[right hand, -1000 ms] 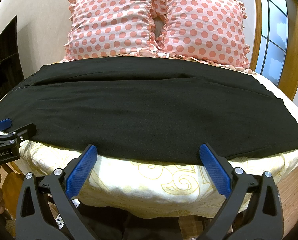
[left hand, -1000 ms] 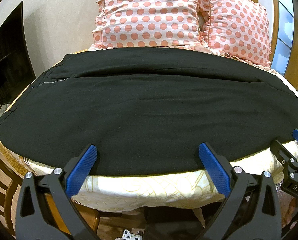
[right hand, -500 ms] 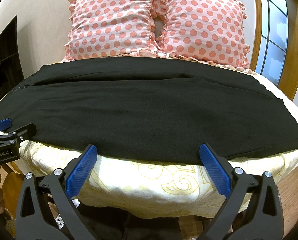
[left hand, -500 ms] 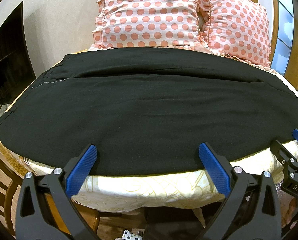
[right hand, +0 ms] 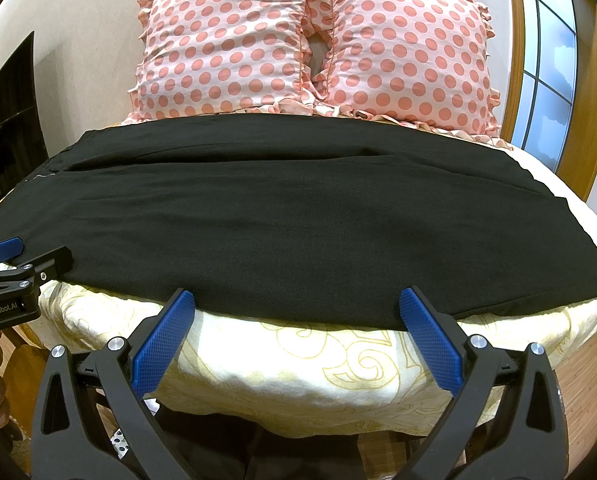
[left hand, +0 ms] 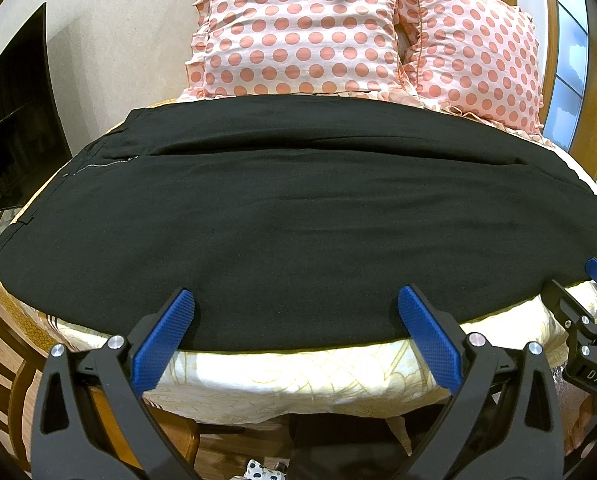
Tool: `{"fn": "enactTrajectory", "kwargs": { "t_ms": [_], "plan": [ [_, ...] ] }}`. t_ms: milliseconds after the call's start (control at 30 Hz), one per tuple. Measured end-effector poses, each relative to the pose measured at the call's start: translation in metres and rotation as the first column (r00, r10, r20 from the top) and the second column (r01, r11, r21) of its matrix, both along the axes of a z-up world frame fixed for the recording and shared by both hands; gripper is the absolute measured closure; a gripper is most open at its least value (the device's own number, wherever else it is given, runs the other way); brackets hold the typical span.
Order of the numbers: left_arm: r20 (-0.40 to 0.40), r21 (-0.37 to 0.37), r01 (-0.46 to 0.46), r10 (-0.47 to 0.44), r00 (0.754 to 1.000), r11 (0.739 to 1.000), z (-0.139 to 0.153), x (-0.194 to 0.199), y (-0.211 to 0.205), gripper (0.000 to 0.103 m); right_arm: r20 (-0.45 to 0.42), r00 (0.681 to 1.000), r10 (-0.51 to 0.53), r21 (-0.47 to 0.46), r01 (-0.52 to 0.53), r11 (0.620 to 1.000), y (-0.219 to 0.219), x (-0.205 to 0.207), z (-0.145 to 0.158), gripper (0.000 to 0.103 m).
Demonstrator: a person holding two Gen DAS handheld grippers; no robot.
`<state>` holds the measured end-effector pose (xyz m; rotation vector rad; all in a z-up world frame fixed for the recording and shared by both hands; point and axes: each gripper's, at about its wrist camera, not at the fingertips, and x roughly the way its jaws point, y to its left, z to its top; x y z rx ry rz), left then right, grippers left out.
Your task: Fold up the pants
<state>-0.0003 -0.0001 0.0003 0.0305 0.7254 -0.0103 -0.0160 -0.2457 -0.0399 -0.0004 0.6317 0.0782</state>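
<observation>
Black pants [left hand: 298,216] lie flat across the bed, waistband and zipper at the left, leg ends at the right; they also show in the right wrist view [right hand: 290,220]. My left gripper [left hand: 296,308] is open and empty, its blue pads at the pants' near edge. My right gripper [right hand: 296,308] is open and empty, pads just at the near hem, further right. Each gripper shows at the edge of the other's view: the right one in the left wrist view [left hand: 586,320], the left one in the right wrist view [right hand: 14,276].
The bed has a cream patterned cover [right hand: 298,364]. Two pink polka-dot pillows [right hand: 234,44] [right hand: 410,52] stand behind the pants. A dark screen [left hand: 14,128] is at the left wall, a wood-framed window [right hand: 546,64] at the right. Wooden furniture [left hand: 2,360] stands low left.
</observation>
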Motion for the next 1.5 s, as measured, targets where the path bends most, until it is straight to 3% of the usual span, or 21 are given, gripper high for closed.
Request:
{"fn": "enactTrajectory", "kwargs": {
  "t_ms": [767, 867, 1000, 1067, 1133, 1300, 1500],
  "plan": [
    [-0.007, 0.003, 0.002, -0.002, 1.0, 1.0, 0.0, 0.0, 0.0, 0.002, -0.013, 0.999, 0.049, 0.007, -0.049, 0.999, -0.002, 0.008, -0.007, 0.001],
    [-0.027, -0.004, 0.009, -0.009, 1.0, 1.0, 0.002, 0.005, 0.0, 0.002, -0.022, 0.996, 0.09, 0.073, -0.088, 0.993, -0.013, 0.008, -0.002, 0.001],
    [-0.033, -0.063, 0.019, -0.021, 0.999, 0.998, 0.013, 0.006, 0.01, 0.002, 0.045, 0.995, 0.086, 0.177, -0.092, 0.98, -0.041, 0.011, 0.017, 0.001],
    [-0.007, -0.131, 0.042, -0.043, 0.999, 0.99, 0.024, 0.007, 0.018, 0.002, 0.076, 0.996, 0.038, 0.208, -0.053, 0.977, -0.063, 0.021, 0.032, 0.001],
    [0.009, -0.136, 0.041, -0.041, 0.999, 0.99, 0.033, 0.013, 0.019, 0.002, 0.072, 0.997, -0.028, 0.215, 0.012, 0.977, -0.088, 0.038, 0.046, 0.001],
    [0.03, 0.005, -0.024, 0.024, 0.999, 1.0, 0.041, 0.041, 0.011, 0.002, -0.06, 0.972, -0.226, 0.253, 0.234, 0.939, -0.158, 0.107, 0.062, 0.001],
    [0.014, 0.016, -0.064, 0.063, 0.998, 0.998, 0.041, 0.075, 0.012, 0.002, -0.215, 0.862, -0.459, 0.214, 0.5, 0.839, -0.239, 0.21, 0.06, 0.001]
  ]
}}
